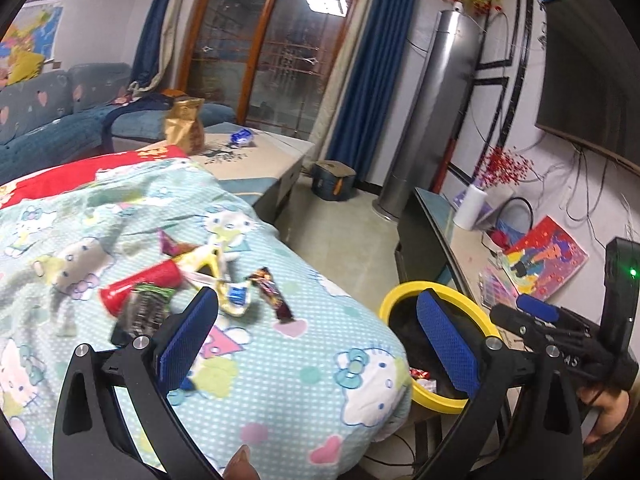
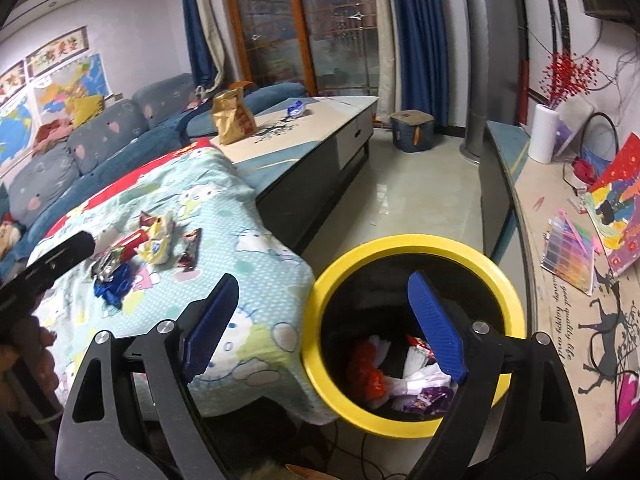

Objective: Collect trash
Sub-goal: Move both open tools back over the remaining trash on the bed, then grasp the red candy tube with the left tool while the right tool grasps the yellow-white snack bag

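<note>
Both tools, the left tool and right tool, gape wide, holding nothing. Only the right view looks into the yellow bin, showing wrappers inside.

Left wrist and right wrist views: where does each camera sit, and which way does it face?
Left wrist: on the left gripper, angled down over the blanket and wrappers; open jaws, right gripper at right.
Right wrist: on the right gripper, above the yellow-rimmed bin; open, empty jaws, left gripper's finger at left.
Shared: blanket, wrappers, bin, coffee table.
</note>
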